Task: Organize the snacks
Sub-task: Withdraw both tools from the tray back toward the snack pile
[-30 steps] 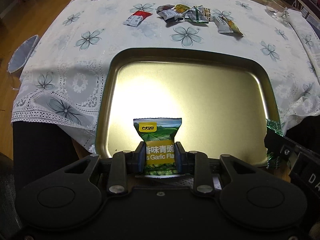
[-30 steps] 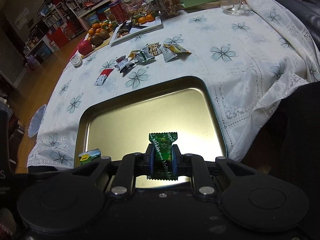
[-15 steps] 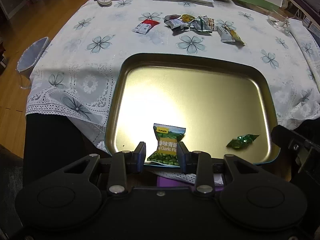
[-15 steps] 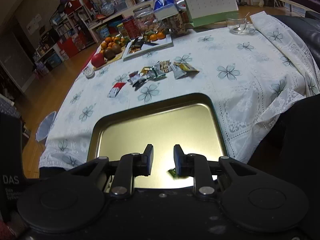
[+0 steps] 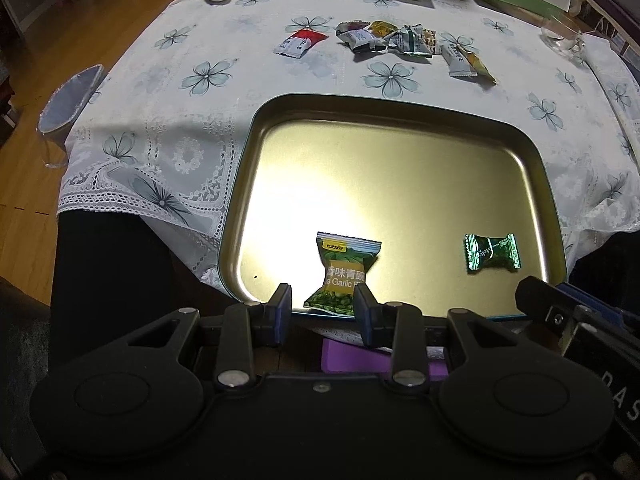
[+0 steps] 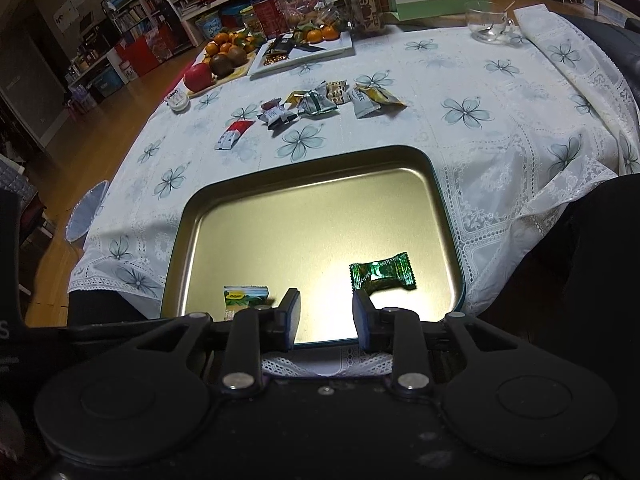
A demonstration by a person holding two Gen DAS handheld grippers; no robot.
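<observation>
Having just dropped the pea packet [image 5: 343,276] and candy [image 5: 492,252] into the tray [image 5: 394,106], our left fingers [image 5: 282,304] and right fingers [image 6: 291,316] now gape empty, so more snacks [image 5: 384,38] can follow.

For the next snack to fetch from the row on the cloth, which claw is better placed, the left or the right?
Neither clearly, since both claws are open and empty over the tray. For the red packet at the row's left end I would use the left claw; for the yellow packet at the right end, the right claw.
</observation>
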